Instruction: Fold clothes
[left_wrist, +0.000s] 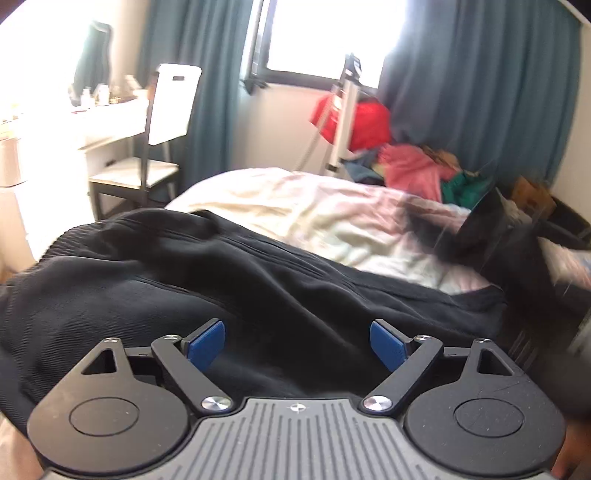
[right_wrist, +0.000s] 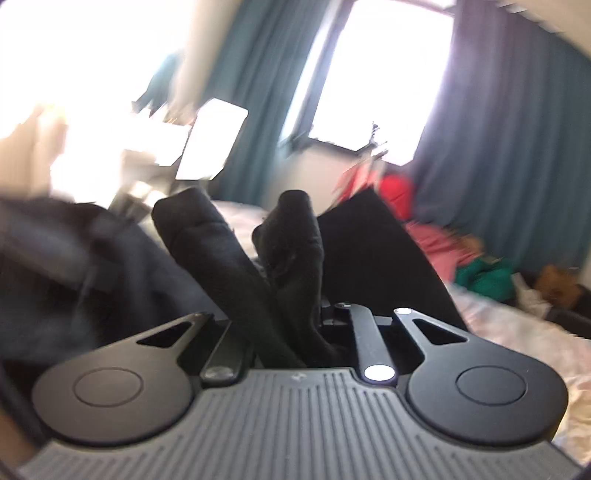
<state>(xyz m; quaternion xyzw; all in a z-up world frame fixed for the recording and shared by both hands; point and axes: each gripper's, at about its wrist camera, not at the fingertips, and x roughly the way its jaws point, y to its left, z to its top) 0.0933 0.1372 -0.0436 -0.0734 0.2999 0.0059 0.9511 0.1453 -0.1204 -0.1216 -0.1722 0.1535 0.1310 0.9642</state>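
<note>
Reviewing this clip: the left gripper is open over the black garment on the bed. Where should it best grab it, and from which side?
Probably the ribbed hem edge at the black garment's far-left end, approached from the left, low over the bed. That edge lies free over the sheet, so one finger could slide beneath it. The left gripper hangs open above flat mid-cloth; the right gripper is shut on another bunch.

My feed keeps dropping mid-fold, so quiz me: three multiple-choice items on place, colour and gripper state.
1. Where does the black garment lie?
A on the bed
B on the chair
C on the floor

2. What colour are the left gripper pads?
A red
B blue
C white

3. What state is the right gripper in?
A open, empty
B out of view
C shut on black cloth

Answers:
1 A, it is spread over the pale bed.
2 B, both pads show blue.
3 C, black cloth bunches up from between its fingers.
</note>
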